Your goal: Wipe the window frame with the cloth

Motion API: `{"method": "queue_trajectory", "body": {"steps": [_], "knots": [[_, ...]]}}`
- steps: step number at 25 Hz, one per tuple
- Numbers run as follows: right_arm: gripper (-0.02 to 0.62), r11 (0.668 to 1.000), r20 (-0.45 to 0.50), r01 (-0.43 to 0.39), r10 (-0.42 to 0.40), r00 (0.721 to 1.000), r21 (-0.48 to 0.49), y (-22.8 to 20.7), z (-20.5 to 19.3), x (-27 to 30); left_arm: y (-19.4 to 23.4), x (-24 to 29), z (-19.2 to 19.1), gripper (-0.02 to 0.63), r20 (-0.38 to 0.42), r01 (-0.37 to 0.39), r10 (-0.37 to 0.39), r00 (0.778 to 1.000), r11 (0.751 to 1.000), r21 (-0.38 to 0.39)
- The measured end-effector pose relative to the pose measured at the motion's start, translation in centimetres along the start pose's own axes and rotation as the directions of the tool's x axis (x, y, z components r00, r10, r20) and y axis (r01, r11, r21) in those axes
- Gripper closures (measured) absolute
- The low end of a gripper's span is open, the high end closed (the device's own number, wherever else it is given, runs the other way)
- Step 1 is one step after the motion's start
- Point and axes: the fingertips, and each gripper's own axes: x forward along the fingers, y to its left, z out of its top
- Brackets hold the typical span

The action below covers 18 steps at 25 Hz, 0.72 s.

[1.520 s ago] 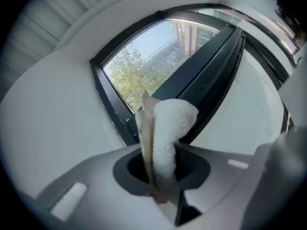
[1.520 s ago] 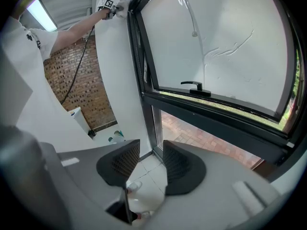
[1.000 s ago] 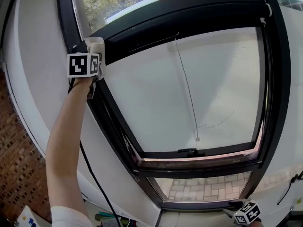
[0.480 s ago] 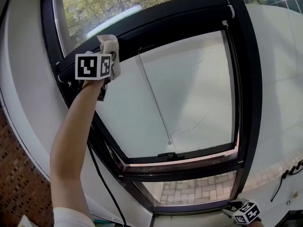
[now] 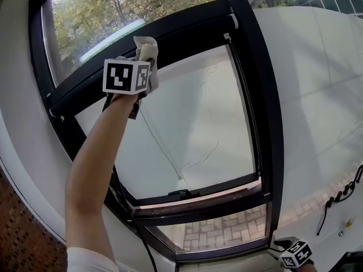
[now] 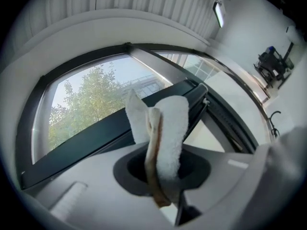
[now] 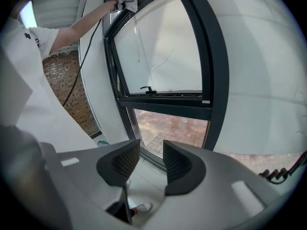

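The left gripper (image 6: 162, 171) has a pale grey moulded body with a dark oval recess around its jaws. The right gripper (image 7: 151, 158) is the same grey, and its two black jaws carry ribbed inner pads (image 7: 124, 160). Each bears a white marker cube (image 5: 126, 76) printed with black squares (the right cube (image 5: 296, 254) looks just like it). A thin black cable (image 7: 78, 76) trails from the left gripper. The person wears a white short sleeve (image 5: 86, 259).

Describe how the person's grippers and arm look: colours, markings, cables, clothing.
The left gripper and right gripper: grey bodies, dark ribbed pads on the right, white cubes with black square markers. Black cable runs from the left. Short white sleeve.
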Motion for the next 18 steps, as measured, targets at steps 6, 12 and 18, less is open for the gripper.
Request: {"method": "queue_trajectory", "body": {"steps": [6, 12, 18], "knots": [[0.443, 0.997, 0.025, 0.053, -0.054, 0.998, 0.051, -1.4, -1.4, -1.9, -6.9, 3.2, 4.1, 0.515, 0.047, 0.090, -0.092, 0.995, 0.995, 0.047], [0.443, 0.992, 0.039, 0.087, -0.091, 0.995, 0.094, -1.9, -2.4, -3.3, -12.7, 6.4, 7.6, 0.515, 0.078, 0.152, -0.161, 0.984, 0.983, 0.105], [0.443, 0.984, 0.043, 0.126, -0.132, 0.990, 0.125, -2.1, -3.4, -4.3, -16.0, 8.3, 9.3, 0.515, 0.087, 0.180, -0.196, 0.977, 0.970, 0.165]]}}
